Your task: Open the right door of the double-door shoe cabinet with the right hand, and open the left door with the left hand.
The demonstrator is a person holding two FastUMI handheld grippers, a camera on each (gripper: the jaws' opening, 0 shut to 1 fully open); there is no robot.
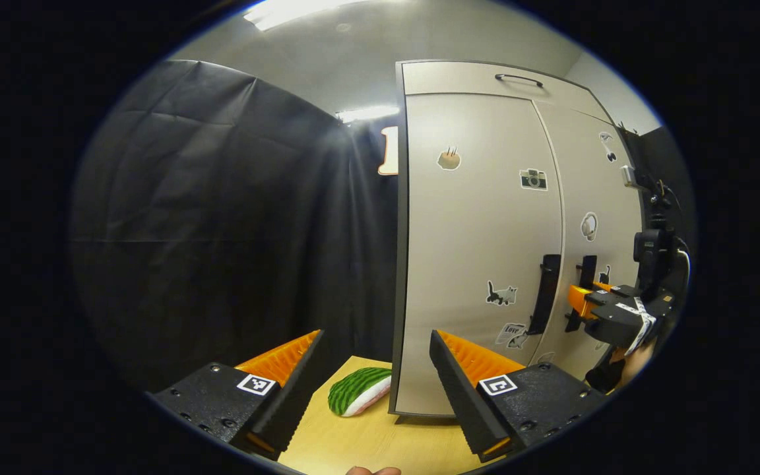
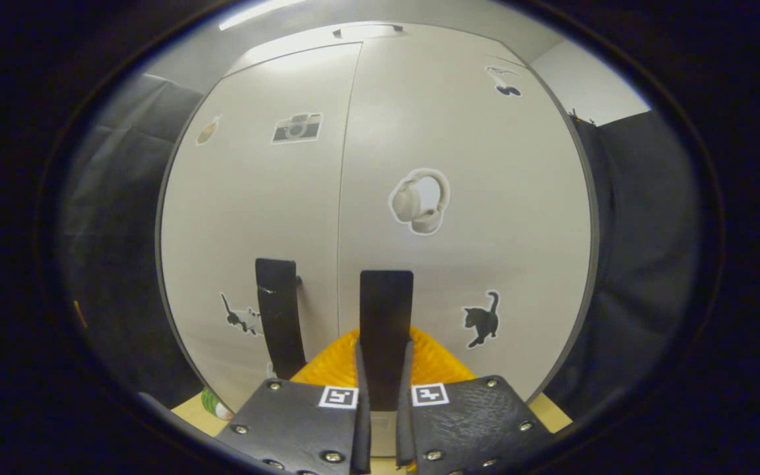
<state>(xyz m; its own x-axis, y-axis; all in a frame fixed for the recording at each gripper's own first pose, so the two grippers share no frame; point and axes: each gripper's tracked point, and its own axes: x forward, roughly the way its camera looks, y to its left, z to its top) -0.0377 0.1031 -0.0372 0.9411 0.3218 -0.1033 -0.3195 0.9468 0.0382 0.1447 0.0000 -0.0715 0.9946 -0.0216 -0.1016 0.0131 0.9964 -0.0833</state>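
Observation:
The pale double-door shoe cabinet (image 1: 479, 218) stands on a wooden table, both doors shut flush. Stickers dot the doors. Each door has a black vertical handle beside the middle seam: the left door's handle (image 1: 545, 293) (image 2: 279, 316) and the right door's handle (image 1: 588, 270) (image 2: 386, 310). My right gripper (image 2: 383, 361) is shut on the right door's handle, its fingers pressing on the bar from both sides; it also appears in the left gripper view (image 1: 581, 303), held by a hand. My left gripper (image 1: 375, 369) stands open and holds nothing, left of the cabinet's near corner and well short of the left handle.
A green striped watermelon-slice toy (image 1: 359, 390) lies on the wooden tabletop (image 1: 367, 442) by the cabinet's left corner. Above the doors is a drawer front with a slim handle (image 1: 518, 79). Black cloth walls hang to the left and right of the cabinet.

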